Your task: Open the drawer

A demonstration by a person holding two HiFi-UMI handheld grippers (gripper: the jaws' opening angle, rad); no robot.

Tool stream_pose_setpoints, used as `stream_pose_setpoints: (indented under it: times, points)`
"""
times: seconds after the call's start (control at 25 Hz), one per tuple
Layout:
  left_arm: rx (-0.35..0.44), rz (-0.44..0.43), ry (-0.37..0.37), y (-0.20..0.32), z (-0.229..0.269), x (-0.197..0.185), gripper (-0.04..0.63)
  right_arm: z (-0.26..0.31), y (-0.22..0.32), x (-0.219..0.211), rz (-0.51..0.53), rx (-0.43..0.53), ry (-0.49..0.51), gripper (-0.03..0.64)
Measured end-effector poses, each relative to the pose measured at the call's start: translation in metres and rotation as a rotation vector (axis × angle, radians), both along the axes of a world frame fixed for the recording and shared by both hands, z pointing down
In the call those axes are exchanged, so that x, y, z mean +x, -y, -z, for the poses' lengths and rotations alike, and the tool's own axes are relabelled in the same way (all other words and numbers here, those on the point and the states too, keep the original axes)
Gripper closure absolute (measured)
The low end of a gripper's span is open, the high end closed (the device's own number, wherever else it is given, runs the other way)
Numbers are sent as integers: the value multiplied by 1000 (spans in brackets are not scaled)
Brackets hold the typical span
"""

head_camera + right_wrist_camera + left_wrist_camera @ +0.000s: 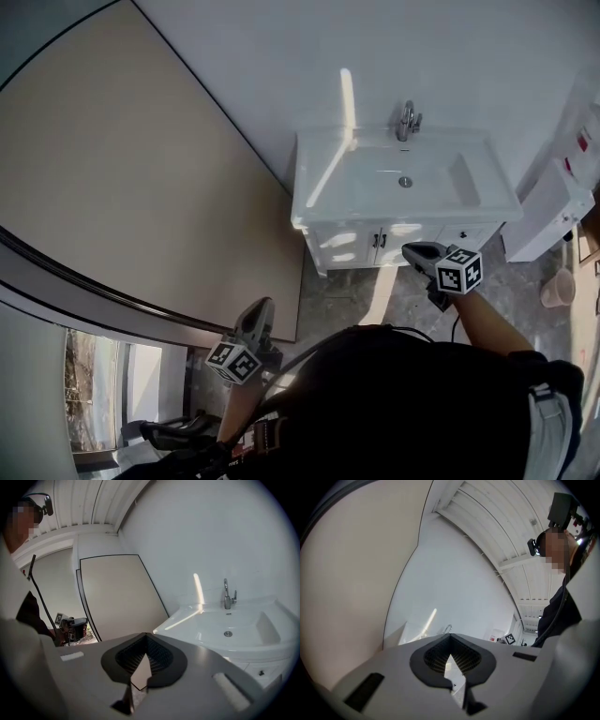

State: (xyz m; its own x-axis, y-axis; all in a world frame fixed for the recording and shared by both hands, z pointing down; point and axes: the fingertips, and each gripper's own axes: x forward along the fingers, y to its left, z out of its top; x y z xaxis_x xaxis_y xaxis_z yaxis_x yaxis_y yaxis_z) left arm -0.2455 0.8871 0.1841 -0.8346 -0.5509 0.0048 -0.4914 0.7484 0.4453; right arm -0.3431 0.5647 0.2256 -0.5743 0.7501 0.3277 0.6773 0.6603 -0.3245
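In the upper middle of my head view I see a white sink (323, 183) with a chrome tap (408, 122) at its back edge. A streak of sunlight (348, 94) crosses the white wall (469, 56) above it. A big beige panel (141, 169) fills the upper left. At the right edge a white boxy unit (553, 211) and a pink bucket (559, 288) stand on the grey floor (342, 300). A window (94, 384) shows lower left.

Our left gripper (262, 307) held out low at our left, pointing roughly level, jaws together and empty, our right gripper (412, 251) reaching further ahead, tipped slightly downward, jaws closed on nothing, our right forearm (480, 323) stretched out behind it
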Motion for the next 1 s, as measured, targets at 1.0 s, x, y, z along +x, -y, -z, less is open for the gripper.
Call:
stream_pose_setpoints:
  times: [1.0]
  points:
    - [-59,2,-2,188,32,-243,604,3,145,-256,79,-59,-6,615]
